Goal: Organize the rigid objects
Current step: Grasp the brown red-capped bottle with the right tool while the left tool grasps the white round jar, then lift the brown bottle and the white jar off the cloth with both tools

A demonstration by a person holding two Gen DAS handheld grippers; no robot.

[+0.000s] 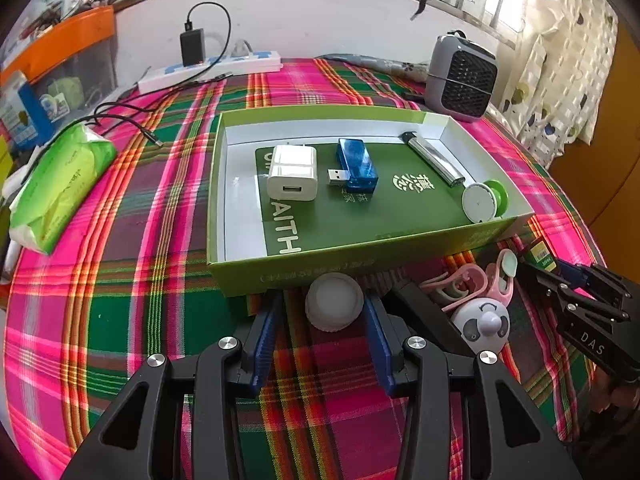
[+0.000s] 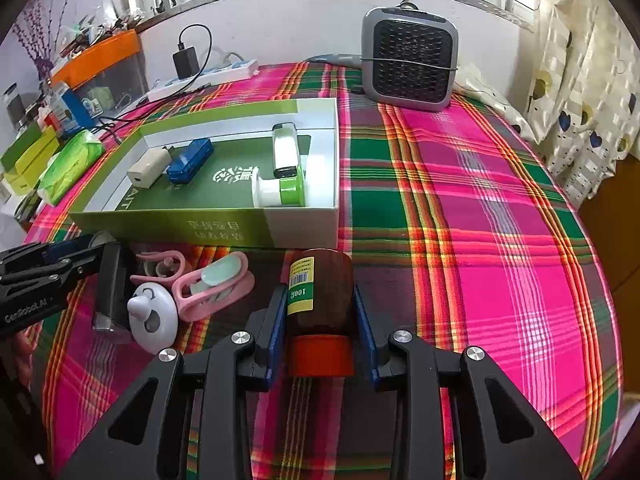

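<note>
Where pink clips point(image 2: 212, 284) crowd (beside the box point(image 2: 224, 228)), both jaws grip.

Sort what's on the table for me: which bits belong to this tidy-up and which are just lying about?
Job items: green box, white charger, blue USB stick, white cap in left gripper, brown bottle in right gripper, pink clips.

Lying about: heater, power strip, tissue pack.

Bright window daylight, fisheye-warped edges
</note>
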